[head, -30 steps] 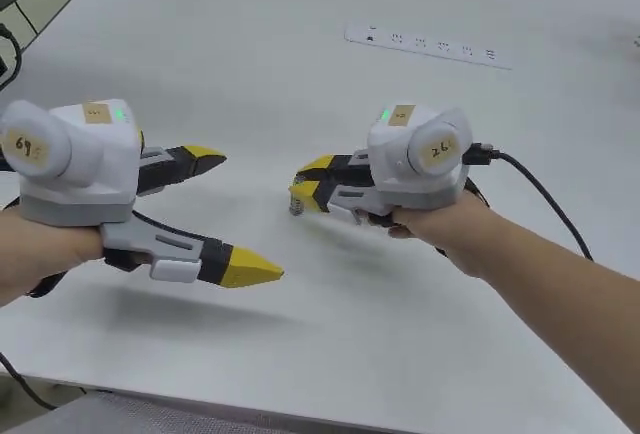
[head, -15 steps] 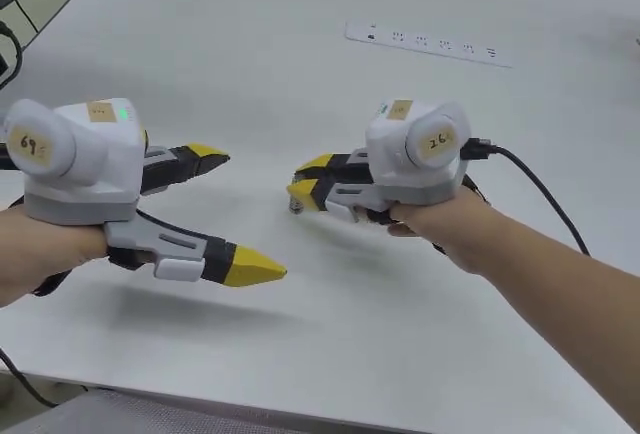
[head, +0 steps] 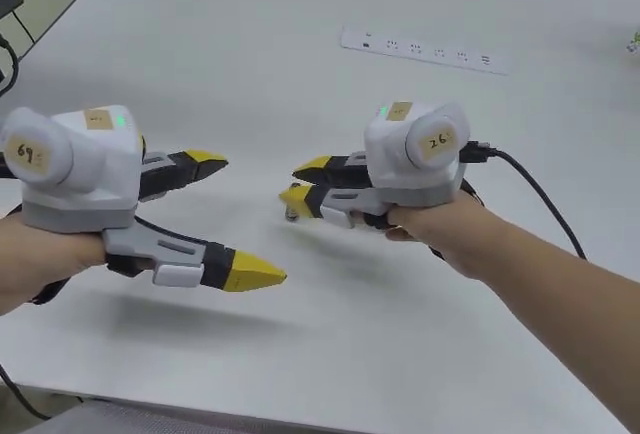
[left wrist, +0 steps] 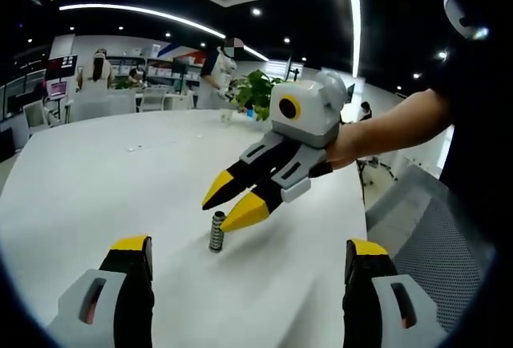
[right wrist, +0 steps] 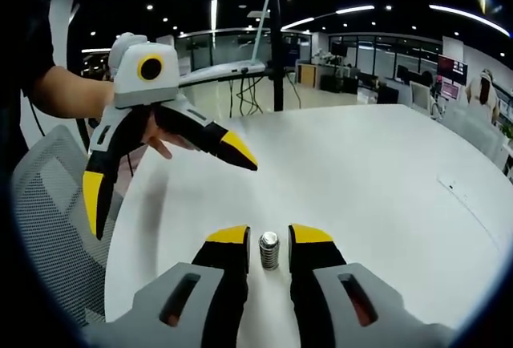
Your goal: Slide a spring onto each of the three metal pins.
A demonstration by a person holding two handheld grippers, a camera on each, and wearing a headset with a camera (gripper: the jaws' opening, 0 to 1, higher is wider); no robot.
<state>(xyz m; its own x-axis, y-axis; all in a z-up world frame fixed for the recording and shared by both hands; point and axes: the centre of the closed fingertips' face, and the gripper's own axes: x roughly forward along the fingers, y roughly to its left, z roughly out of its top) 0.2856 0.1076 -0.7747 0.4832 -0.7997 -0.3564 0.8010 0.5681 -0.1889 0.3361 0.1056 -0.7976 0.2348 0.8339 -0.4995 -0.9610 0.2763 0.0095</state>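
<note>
Right gripper (head: 302, 181) low over desk (head: 330, 354), jaws narrow, flanking upright spring-wrapped pin (right wrist: 269, 249), slim gaps either side. Left gripper (head: 243, 219) hovers opp., jaws wide.

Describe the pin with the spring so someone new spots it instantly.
On the white table, find the right gripper, the one trailing a black cable. Between its yellow tips stands the pin: small, upright, shiny-capped, wrapped in a dark coil, unlike the long flat power strip behind.
</note>
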